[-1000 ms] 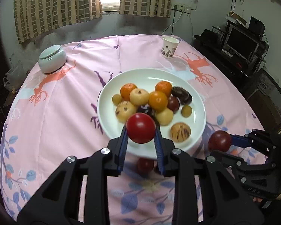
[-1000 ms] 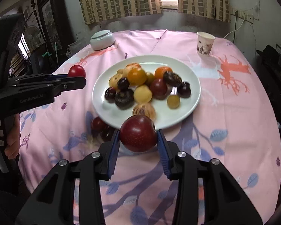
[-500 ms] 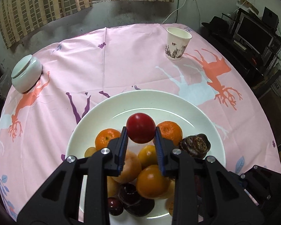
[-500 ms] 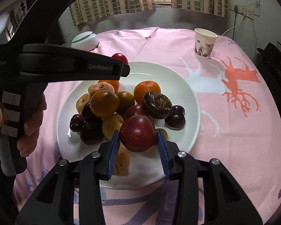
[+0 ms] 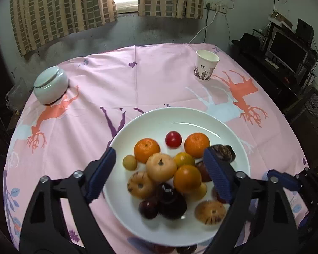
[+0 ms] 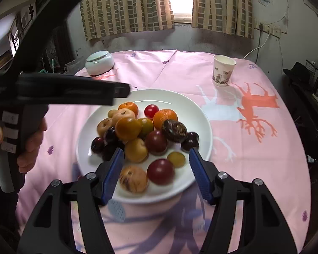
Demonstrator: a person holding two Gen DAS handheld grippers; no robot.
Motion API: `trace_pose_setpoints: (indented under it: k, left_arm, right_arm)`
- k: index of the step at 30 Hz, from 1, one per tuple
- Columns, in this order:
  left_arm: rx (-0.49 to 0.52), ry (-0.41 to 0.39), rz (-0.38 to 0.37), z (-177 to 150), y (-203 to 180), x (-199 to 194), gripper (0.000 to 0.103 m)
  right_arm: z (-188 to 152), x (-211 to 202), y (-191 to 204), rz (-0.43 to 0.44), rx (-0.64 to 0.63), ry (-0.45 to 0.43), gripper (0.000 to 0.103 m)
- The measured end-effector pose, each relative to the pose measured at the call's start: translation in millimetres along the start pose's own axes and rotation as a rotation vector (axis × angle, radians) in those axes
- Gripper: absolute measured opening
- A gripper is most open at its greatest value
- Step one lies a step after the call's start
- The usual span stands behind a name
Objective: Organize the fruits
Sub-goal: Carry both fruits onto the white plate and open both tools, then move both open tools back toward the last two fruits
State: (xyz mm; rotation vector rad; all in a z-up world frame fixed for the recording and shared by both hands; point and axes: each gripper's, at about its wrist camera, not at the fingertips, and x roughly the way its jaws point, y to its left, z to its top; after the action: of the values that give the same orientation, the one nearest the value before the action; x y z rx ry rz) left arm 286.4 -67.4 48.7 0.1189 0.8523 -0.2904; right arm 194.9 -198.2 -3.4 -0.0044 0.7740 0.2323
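Both my grippers gape empty over the fruit plate.

My left gripper (image 5: 161, 175) hangs wide open above the plate (image 5: 201, 116), its red fruit (image 5: 173, 139) lying between two oranges at the far side. My right gripper (image 6: 155, 172) is spread too, a dark red plum (image 6: 160, 171) resting on the plate between its fingers.

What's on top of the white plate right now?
The white plate holds piled oranges, pale yellow fruits, dark plums and a small red fruit near its far rim. Fruits beneath the pile are partly covered.
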Motion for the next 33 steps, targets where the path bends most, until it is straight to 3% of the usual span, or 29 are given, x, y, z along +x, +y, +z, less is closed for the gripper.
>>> trace_pose_setpoints:
  k: [3, 5, 12, 16, 21, 26, 27, 29, 31, 33]
  left_arm:
    - [0.016, -0.037, 0.040, -39, 7, -38, 0.100]
    - [0.001, -0.051, 0.079, -69, 13, -56, 0.101]
    - [-0.138, -0.047, 0.135, -164, 37, -80, 0.101]
    - [-0.160, -0.023, 0.130, -190, 43, -83, 0.101]
    - [-0.186, -0.062, 0.133, -204, 54, -101, 0.101]
    - [-0.230, -0.091, 0.146, -214, 76, -113, 0.101]
    - [-0.246, -0.095, 0.143, -216, 82, -116, 0.101]
    - [-0.270, -0.100, 0.140, -221, 91, -119, 0.101]
    - [-0.291, -0.102, 0.139, -224, 99, -121, 0.101]
    - [-0.306, -0.100, 0.138, -226, 105, -122, 0.101]
  right_arm:
    - [-19, -30, 1, 0.020, 0.029, 0.007, 0.072]
    - [-35, -46, 3, 0.028, 0.059, 0.000, 0.087]
    - [-88, -71, 18, 0.001, 0.098, 0.015, 0.090]
    - [-96, -63, 36, 0.021, 0.080, 0.051, 0.090]
    - [-92, -44, 77, 0.089, 0.001, 0.088, 0.090]
    - [-77, -16, 102, 0.152, -0.083, 0.056, 0.090]
    - [-74, -7, 104, 0.139, -0.091, 0.078, 0.087]
    - [-71, 16, 102, 0.132, -0.082, 0.147, 0.063]
    - [-69, 32, 100, 0.130, -0.065, 0.178, 0.055]
    - [-68, 42, 99, 0.093, -0.063, 0.185, 0.053]
